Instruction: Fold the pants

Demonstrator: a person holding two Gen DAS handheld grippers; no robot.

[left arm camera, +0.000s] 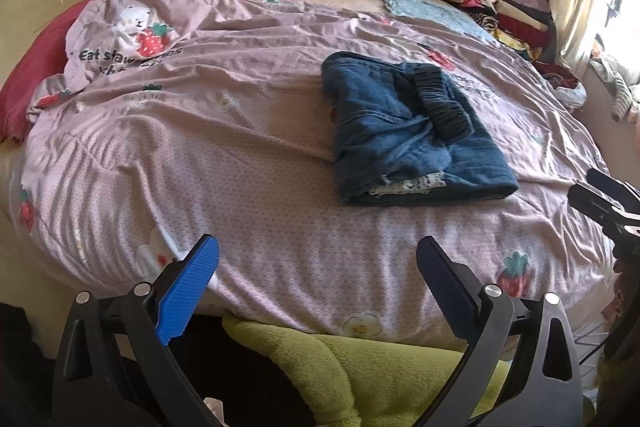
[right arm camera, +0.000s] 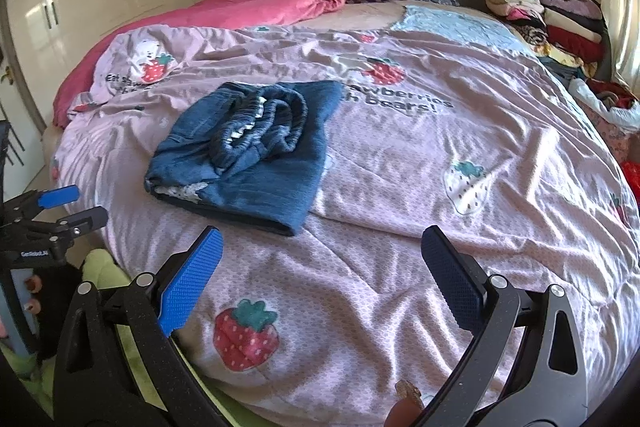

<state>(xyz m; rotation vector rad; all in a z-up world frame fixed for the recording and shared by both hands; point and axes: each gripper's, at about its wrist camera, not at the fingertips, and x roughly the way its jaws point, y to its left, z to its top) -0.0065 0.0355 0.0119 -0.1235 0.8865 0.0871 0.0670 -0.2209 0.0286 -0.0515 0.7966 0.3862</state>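
The left gripper [left arm camera: 318, 259] hangs over the near edge of the bed, its jaws spread wide with nothing between them – only the pink strawberry-print duvet [left arm camera: 248, 131] shows through the gap. The folded blue jeans [left arm camera: 408, 139] lie well ahead of the jaws and a little to the right of them, resting flat on the duvet, with the dark elastic waistband [left arm camera: 440, 99] folded on top. A lime-green fleece [left arm camera: 360, 367] sits below the jaws at the bed's edge.

The right gripper [right arm camera: 322, 255] is likewise wide open and holds nothing; a printed strawberry [right arm camera: 244, 335] lies just below its left finger. From here the jeans [right arm camera: 248, 155] sit ahead and to the left of the jaws, apart from both fingers – the gathered waistband [right arm camera: 260, 127] bunched on the upper layer. Far beyond, a pink blanket [right arm camera: 280, 3] is heaped by the headboard, and a stack of folded clothes [right arm camera: 548, 15] stands ahead and right
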